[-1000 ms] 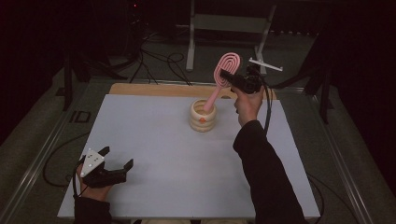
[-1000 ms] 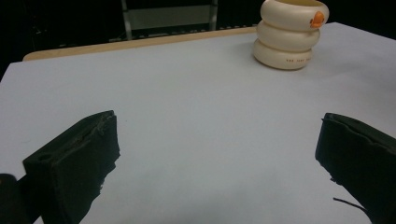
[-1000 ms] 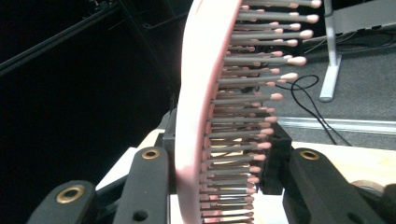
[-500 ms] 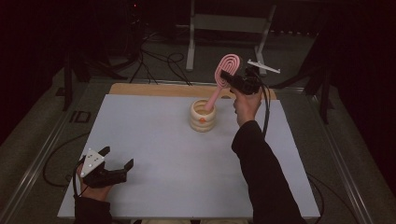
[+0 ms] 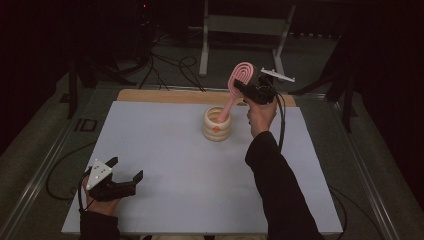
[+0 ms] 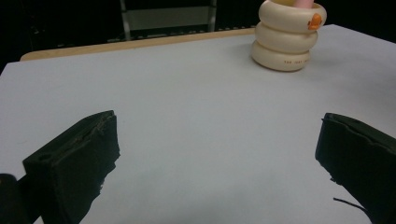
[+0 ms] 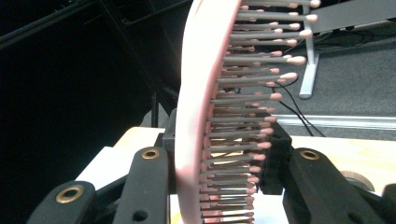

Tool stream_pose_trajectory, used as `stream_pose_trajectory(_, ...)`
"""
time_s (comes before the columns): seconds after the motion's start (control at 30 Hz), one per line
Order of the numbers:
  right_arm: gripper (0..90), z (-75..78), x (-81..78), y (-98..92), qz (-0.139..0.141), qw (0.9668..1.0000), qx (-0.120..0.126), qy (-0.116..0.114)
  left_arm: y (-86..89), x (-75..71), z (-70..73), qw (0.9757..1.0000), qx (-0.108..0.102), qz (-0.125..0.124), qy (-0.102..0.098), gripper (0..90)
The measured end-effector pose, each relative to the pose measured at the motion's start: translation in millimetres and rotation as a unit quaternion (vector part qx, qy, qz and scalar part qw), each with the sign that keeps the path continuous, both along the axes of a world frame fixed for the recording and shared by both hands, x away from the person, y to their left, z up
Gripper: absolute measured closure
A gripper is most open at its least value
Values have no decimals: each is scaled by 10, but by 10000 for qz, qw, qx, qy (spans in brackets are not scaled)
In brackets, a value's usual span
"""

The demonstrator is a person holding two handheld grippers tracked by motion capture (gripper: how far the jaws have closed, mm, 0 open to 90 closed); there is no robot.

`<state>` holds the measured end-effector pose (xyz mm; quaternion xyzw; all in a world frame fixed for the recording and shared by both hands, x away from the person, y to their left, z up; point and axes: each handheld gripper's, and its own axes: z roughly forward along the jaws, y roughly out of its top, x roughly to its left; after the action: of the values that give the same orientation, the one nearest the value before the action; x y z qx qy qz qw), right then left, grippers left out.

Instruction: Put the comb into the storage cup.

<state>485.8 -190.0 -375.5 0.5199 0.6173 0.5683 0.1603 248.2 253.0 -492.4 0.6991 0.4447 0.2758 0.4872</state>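
— While the right gripper (image 5: pixel 250 89) holds the pink hairbrush (image 5: pixel 239 84) by its head, what is different from a second ago?

— Very little. Against the earlier high-view pictures the brush leans at much the same slant, its handle end down inside the cream ringed holder (image 5: pixel 217 124) and its head up and toward the desk's far right. The hand may have eased a touch, but I cannot call it a real move.

— Are the jaws on it?

— Yes. In the right gripper view the brush head (image 7: pixel 205 116) stands edge-on between the two black jaws, which close on it from both sides, bristles pointing to one side.

— Where does the holder sit?

— On the desk's white top (image 5: pixel 165 165), toward the far edge and a little right of the middle, just before the wooden strip (image 5: pixel 150 95) along that edge.

— And the left gripper (image 5: pixel 126 171)?

— It rests near the desk's near left corner as it did before, jaws spread wide with nothing between them; its own view looks across bare desk to the holder (image 6: pixel 286 39), well apart.

— So what does that mean for the work?

— I judge the brush is at the point of being seated in the holder or drawn out of it; the near stillness suggests a pause at the rim. Either way the handle is not free of the holder yet, and the holder could tip if the brush is pulled sideways.
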Motion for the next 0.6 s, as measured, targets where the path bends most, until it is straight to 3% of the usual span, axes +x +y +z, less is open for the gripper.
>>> stream_pose_trajectory(0.6,636,-192,-13,99,77,9999,-43,115,-19,4,-7,10000,18,-11,17,5)
